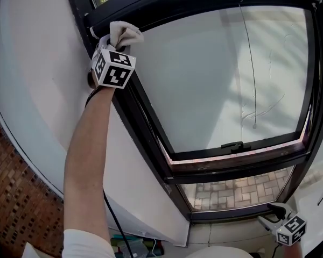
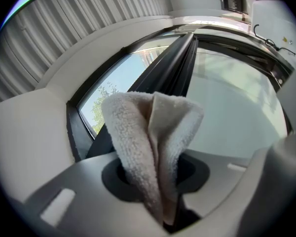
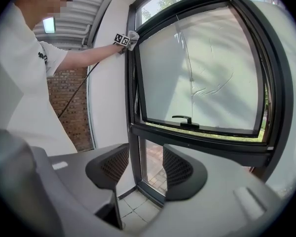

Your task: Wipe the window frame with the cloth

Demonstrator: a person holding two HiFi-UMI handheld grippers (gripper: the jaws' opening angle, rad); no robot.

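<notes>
A beige terry cloth (image 1: 124, 35) is clamped in my left gripper (image 1: 114, 46), raised on an outstretched arm. The cloth presses against the upper left corner of the black window frame (image 1: 145, 117). In the left gripper view the cloth (image 2: 153, 147) stands folded between the jaws, with the dark frame bar (image 2: 175, 68) running away behind it. My right gripper (image 1: 274, 214) hangs low at the bottom right, open and holding nothing. In the right gripper view its gripper (image 3: 145, 169) faces the window frame (image 3: 134, 107), and the far cloth (image 3: 132, 37) shows at the top corner.
A frosted pane with a black handle (image 1: 236, 145) fills the opened sash. A thin cord (image 1: 250, 63) hangs down the glass. White wall (image 1: 37, 79) lies to the left, a brick wall (image 1: 16, 198) below it. A black cable (image 1: 114, 219) trails down beside the arm.
</notes>
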